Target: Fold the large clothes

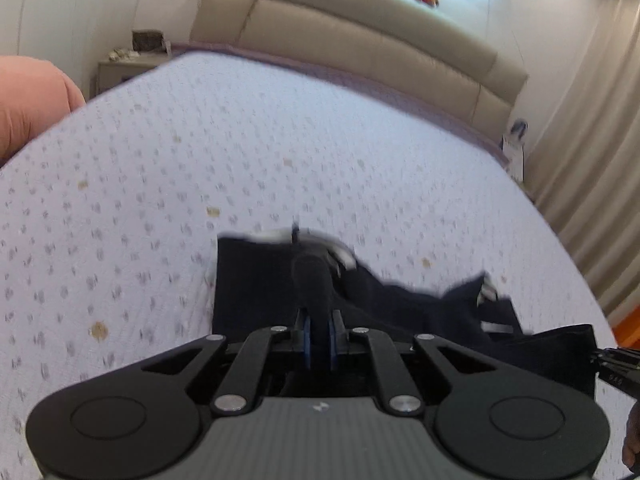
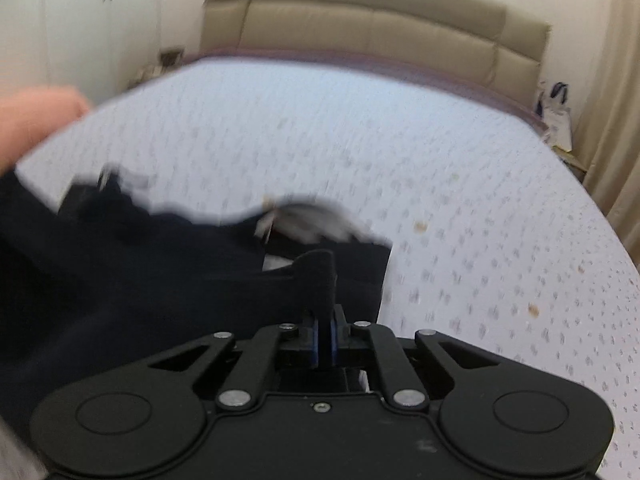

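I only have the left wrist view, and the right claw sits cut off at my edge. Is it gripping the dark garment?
Observer: Yes, the right claw is shut on a fold of the dark garment.
Operator: Where does the cloth run from there?
Observer: It spreads toward the left of that view, over the patterned bedspread.
Operator: Anything on its other side?
Observer: Only bedspread, then curtains.

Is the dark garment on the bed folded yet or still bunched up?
Still bunched, not folded: the dark garment lies rumpled on the bed, a pinch in each hand-held gripper.
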Demonstrator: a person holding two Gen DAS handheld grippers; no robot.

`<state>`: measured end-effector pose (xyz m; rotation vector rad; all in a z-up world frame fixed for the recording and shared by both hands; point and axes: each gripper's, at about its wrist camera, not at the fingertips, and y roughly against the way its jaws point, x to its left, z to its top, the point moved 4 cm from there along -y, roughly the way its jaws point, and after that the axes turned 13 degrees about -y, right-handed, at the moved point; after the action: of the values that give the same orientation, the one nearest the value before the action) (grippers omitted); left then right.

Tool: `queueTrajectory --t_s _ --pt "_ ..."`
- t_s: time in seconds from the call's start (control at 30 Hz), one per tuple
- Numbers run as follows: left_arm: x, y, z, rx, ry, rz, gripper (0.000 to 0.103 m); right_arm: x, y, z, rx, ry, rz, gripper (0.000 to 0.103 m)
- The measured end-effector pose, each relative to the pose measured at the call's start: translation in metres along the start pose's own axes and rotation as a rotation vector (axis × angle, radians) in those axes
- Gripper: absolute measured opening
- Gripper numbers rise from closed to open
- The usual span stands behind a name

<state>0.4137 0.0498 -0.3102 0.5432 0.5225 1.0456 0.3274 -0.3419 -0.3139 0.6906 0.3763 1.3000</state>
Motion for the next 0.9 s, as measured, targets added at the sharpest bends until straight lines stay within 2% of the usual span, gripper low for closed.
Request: queueTrajectory --t_s 0.07,0.17,0.3,0.37,0.43,0.5,0.57,0.63,0.67,0.73,0.83,0.9 --pt "0.006 0.004 0.015 -0.053 0.021 0.013 0.009 0.000 0.002 0.025 -0.057 -0.025 0.019 0.006" --pt "0.016 0.003 0.042 -0.134 0.046 0.015 0.009 0.008 -0.003 0.056 -0.146 0.005 0.018 0.006" --pt "0.029 -0.035 0.069 -0.168 0.035 0.074 0.009 0.019 -0.050 0.082 -0.185 0.015 0.023 0.006" --pt "0.035 -0.072 0.068 -0.117 0.018 0.138 0.009 0.024 -0.090 0.079 -0.130 0.020 0.002 0.006" --pt "0.040 -0.111 0.056 -0.023 0.007 0.213 0.009 0.025 -0.137 0.065 -0.024 0.015 -0.039 0.006" --pt "0.045 -0.150 0.034 0.077 0.000 0.256 0.009 0.021 -0.175 0.046 0.086 -0.001 -0.102 0.006" --pt "0.046 -0.174 0.018 0.135 -0.003 0.264 0.011 0.019 -0.198 0.031 0.169 -0.021 -0.118 0.007" --pt "0.042 -0.183 0.013 0.150 -0.033 0.281 0.012 0.022 -0.201 0.029 0.182 0.004 -0.130 0.013" --pt "0.040 -0.181 0.016 0.146 -0.055 0.294 0.016 0.022 -0.197 0.032 0.174 0.013 -0.129 0.026" --pt "0.037 -0.171 0.024 0.126 -0.073 0.324 0.018 0.024 -0.181 0.041 0.147 0.017 -0.133 0.039" --pt "0.032 -0.136 0.042 0.058 -0.090 0.372 0.019 0.033 -0.135 0.058 0.073 0.025 -0.084 0.045" --pt "0.023 -0.106 0.050 -0.004 -0.095 0.363 0.020 0.052 -0.102 0.063 0.059 0.001 0.017 0.047"
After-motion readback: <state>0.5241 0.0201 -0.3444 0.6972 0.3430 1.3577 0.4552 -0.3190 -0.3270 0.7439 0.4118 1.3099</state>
